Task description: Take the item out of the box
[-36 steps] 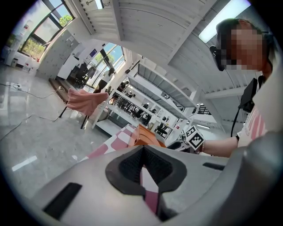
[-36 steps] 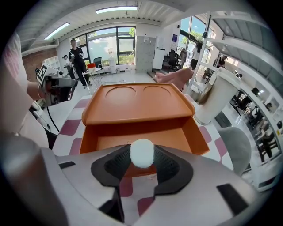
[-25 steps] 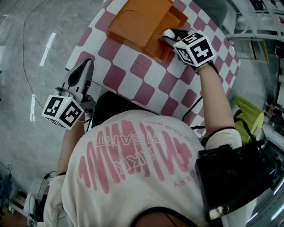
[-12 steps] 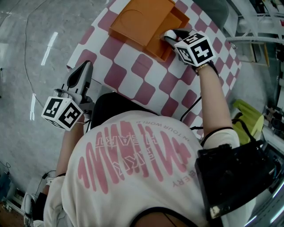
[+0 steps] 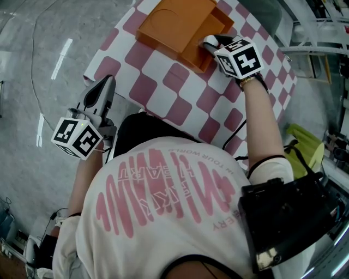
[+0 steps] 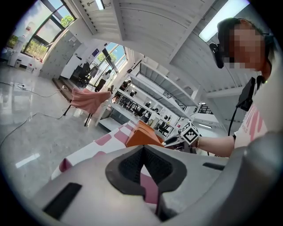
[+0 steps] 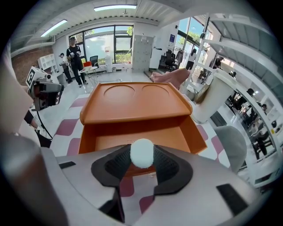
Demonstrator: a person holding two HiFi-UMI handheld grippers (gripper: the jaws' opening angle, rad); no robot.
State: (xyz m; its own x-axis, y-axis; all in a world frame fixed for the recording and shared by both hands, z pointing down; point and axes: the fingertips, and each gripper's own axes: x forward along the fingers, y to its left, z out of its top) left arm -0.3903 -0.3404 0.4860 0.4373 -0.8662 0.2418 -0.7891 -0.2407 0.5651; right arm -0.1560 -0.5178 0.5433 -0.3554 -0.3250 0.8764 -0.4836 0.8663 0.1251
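Pink-checked table [image 5: 163, 99] (glossy grey floor [image 5: 32, 163] around) carries an orange box [image 5: 173, 24].

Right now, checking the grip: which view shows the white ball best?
Right gripper view: the white ball sits gripped in the right tool. Head view: that tool mostly covers it. Left gripper view: too far to tell.

- This was a large, bright, open-plan lab or workshop hall, not a home
- A polished grey floor [image 5: 32, 82] reflected the overhead light
- Tall windows [image 7: 106, 44] and ceiling strip lights [image 7: 115, 8] ran along the far end
- White metal shelving racks [image 6: 146, 101] lined one side
- Desk chairs [image 7: 169, 57] stood about, and a person [image 7: 74, 55] stood near the windows
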